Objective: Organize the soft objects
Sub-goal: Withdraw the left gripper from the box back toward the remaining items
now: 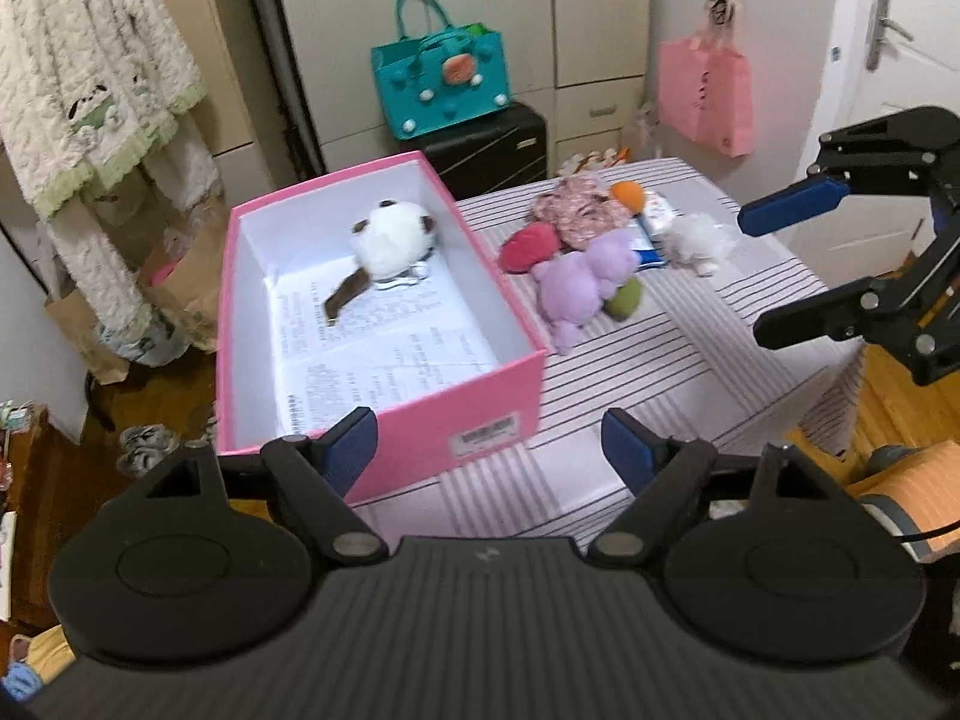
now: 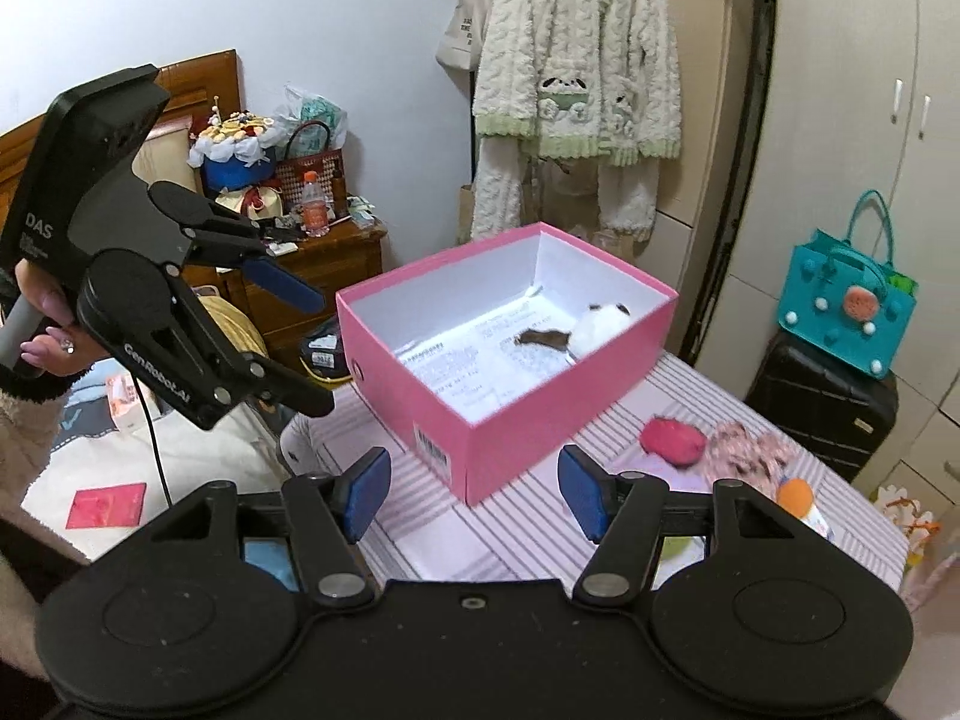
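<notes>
Here, left gripper [image 2: 303,348] marked "GenRobot.AI" and "DAS", fingers released, right gripper [image 2: 474,495] fingers released, both empty.

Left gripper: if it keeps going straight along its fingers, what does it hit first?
Probably the pink box: the near end wall sits between the open fingers of the left gripper, with nothing held. Depth is unclear, so it might clear the rim and land on the paper lining instead.

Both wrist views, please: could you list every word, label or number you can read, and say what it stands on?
"DAS": on the left gripper's black housing.
"GenRobot.AI": along that gripper's side.
Barcode sticker on the pink box: too small to read.
Printed sheets inside the box: too blurred.
Bottle label on the wooden cabinet: unreadable.
</notes>
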A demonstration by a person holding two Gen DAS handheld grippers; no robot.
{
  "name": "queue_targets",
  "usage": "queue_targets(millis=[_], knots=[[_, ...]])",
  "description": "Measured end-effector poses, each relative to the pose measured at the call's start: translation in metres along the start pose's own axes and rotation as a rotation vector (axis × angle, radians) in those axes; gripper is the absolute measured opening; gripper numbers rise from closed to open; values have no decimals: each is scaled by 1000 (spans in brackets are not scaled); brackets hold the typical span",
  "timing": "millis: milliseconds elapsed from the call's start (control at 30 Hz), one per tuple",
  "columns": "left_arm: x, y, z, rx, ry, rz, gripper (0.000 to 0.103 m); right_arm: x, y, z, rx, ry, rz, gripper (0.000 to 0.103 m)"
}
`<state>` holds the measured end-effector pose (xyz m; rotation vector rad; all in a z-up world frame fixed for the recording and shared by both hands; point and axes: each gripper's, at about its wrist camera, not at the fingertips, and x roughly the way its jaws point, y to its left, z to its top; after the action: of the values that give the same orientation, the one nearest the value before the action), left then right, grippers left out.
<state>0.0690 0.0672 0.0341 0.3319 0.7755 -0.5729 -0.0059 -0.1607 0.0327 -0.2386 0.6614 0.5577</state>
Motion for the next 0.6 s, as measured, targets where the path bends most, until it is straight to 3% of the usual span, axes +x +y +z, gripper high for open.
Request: queue_targets(millis=[333, 600], knots=[[21, -32, -18, -16, -68, -108, 83, -13, -16, -64, 115, 29, -53, 67], [48, -64, -19, 15, -95, -121, 83, -6, -38, -102, 198, 44, -65, 68]])
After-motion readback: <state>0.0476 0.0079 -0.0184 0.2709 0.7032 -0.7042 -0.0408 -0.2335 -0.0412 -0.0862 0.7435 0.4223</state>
